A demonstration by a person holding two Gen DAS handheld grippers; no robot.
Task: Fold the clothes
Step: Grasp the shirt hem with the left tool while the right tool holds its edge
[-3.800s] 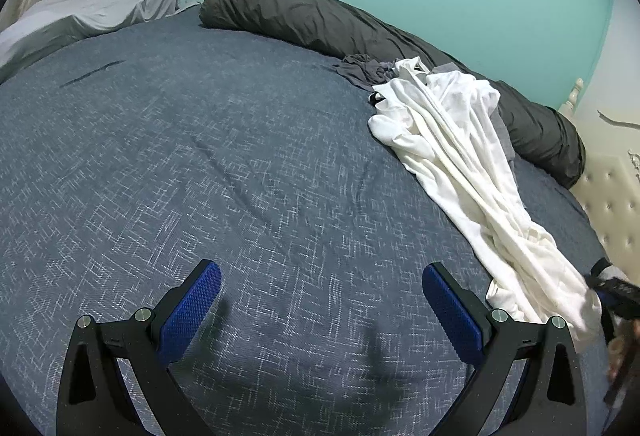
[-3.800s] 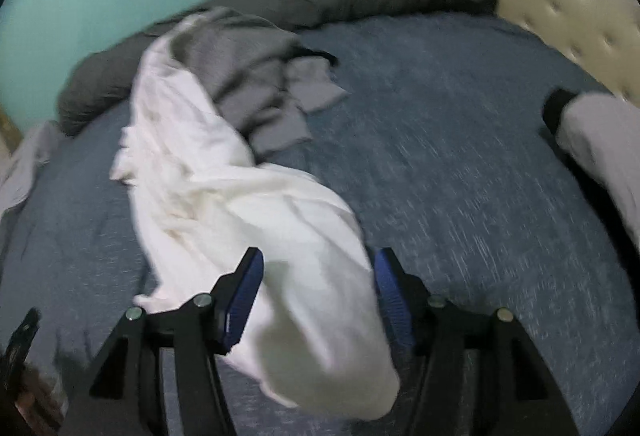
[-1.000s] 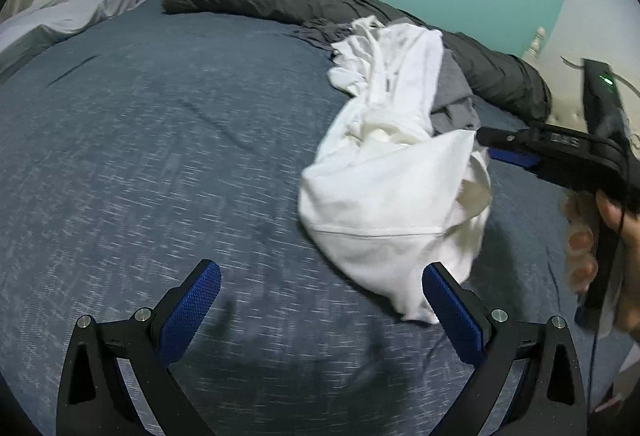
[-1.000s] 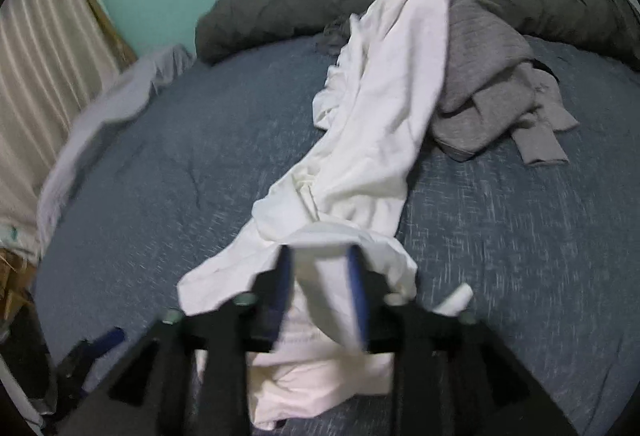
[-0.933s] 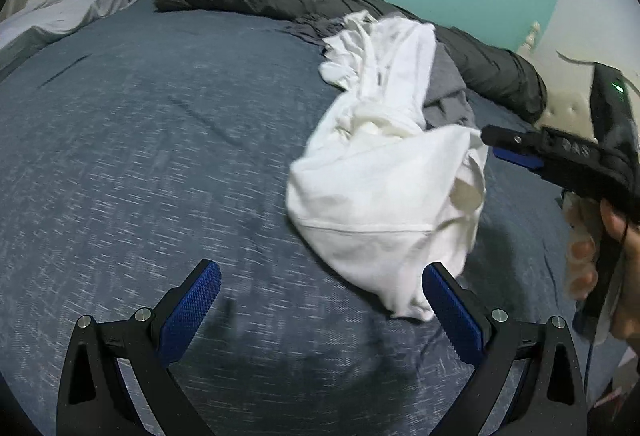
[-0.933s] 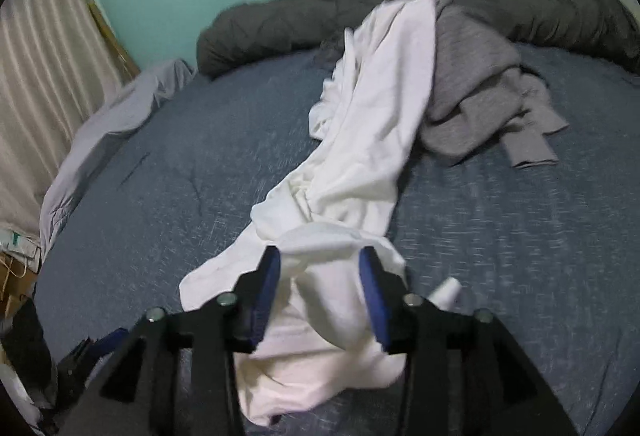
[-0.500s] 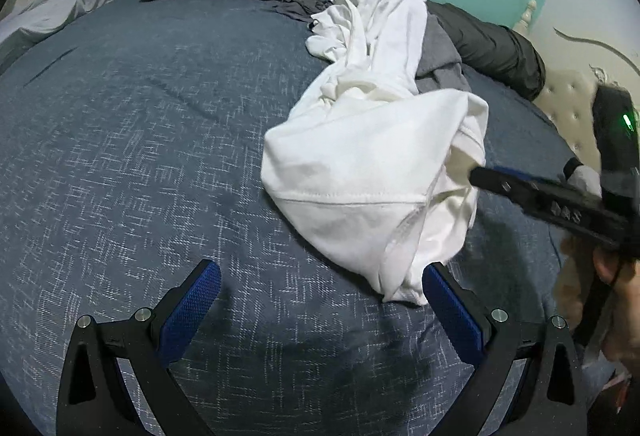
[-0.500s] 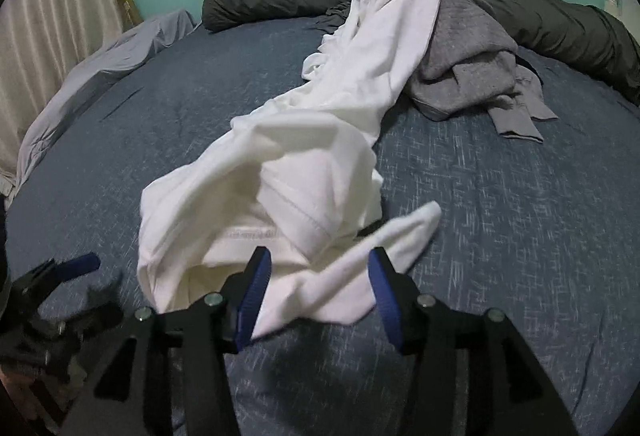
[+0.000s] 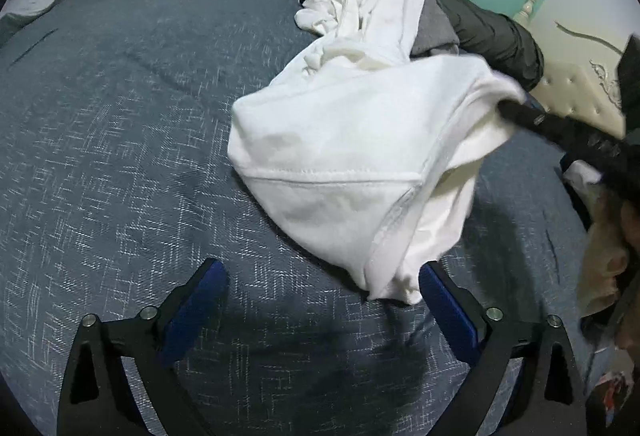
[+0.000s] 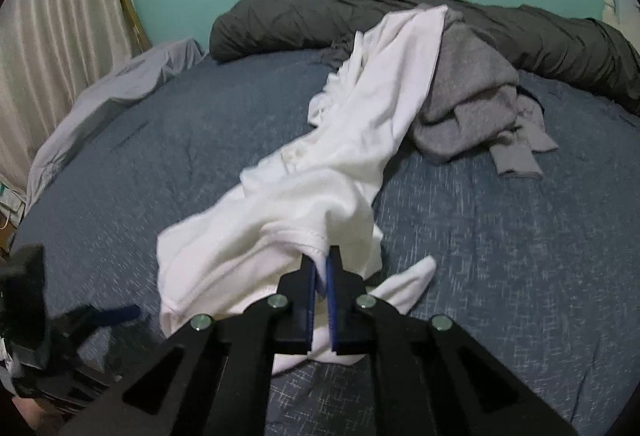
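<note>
Fingers on the left gripper [image 9: 322,300] stood wide apart and were just starting to close, blue pads low over the bed [image 9: 120,108], nothing pressed between them; the hanging corner of the white shirt [image 9: 344,140] dangled just beside the right-hand pad. Over on the other side, the right gripper [image 10: 320,272] had its fingers pinched together on a stitched hem of that same shirt, lifting one edge while the rest trailed back across the bed and onto a grey garment [image 10: 468,104] heaped against the dark rolled duvet [image 10: 360,16].

To my eye the step was getting the shirt spread out, and it wanted a second hold. The left gripper would do best to take the hem near that drooping corner, on the seam where the cloth is doubled and firm, then draw away from the right so the hem pulls straight. A bite into loose cloth would likely catch both layers and leave the shirt bunched.

The shirt looked like soft cotton jersey, limp, deeply creased and twisted into a rope farther up. The bedcover was a dark blue weave flecked with pale crosshatch, flat enough to fold on. The grey piece seemed a thicker knit, and the duvet puffy and wrinkled.
</note>
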